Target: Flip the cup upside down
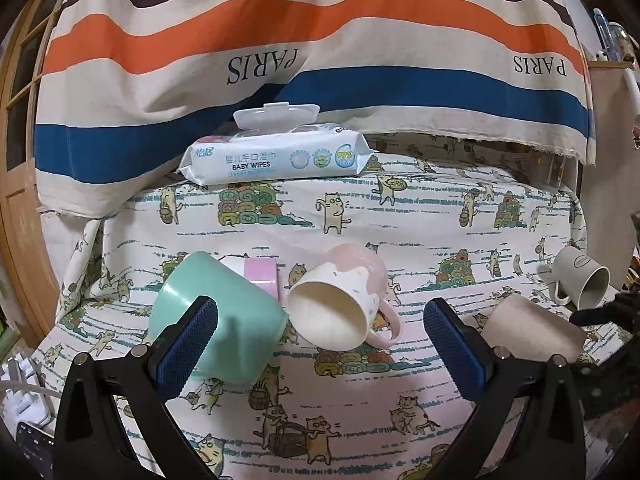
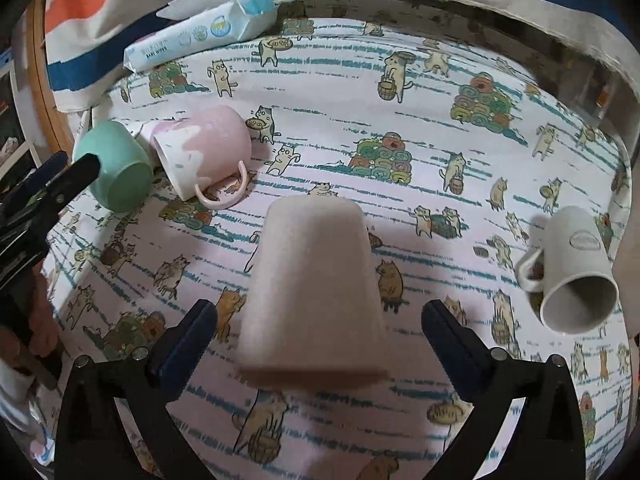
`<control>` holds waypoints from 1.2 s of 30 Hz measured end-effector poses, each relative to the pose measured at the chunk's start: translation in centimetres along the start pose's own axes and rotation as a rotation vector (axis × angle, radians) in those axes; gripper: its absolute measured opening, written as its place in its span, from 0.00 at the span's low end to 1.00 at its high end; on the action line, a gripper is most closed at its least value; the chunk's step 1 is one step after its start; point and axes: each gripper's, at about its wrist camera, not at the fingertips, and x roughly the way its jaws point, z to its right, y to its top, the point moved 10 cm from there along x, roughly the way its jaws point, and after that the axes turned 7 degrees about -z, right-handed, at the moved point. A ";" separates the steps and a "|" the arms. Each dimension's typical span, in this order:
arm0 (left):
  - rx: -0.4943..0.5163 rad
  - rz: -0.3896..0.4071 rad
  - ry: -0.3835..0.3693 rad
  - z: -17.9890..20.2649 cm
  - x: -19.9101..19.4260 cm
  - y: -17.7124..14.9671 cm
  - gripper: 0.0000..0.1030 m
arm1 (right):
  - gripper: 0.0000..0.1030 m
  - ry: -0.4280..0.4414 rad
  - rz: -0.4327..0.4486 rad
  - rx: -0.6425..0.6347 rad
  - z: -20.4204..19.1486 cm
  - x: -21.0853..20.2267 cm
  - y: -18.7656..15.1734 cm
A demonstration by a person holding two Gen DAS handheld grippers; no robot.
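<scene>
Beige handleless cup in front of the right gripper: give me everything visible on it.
The beige cup is a plain, matte tapered tumbler with no handle or print. It stands upside down on the cat-print tablecloth, wide rim down, narrower closed base up. It sits between the fingers of the right gripper, which is open, with gaps on both sides, so nothing grips it. It stands apart from the other cups. The left wrist view shows it only partly, behind a finger.

beige cup (image 2: 314,292): matt | pink mug (image 1: 348,296): glossy ceramic | tablecloth (image 2: 360,120): printed cloth | wipes pack (image 1: 276,156): glossy plastic
</scene>
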 end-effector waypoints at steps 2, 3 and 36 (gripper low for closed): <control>-0.018 -0.057 -0.041 0.7 0.8 0.1 0.99 | 1.00 0.018 -0.015 0.010 0.0 -0.1 -0.9; -0.026 -0.094 -0.071 1.3 1.3 0.3 0.99 | 1.00 0.026 -0.022 0.014 -0.1 -0.1 -1.3; 0.199 -0.660 -0.253 13.7 9.7 -1.8 0.65 | 1.00 -0.032 -0.005 0.178 6.0 0.0 -2.2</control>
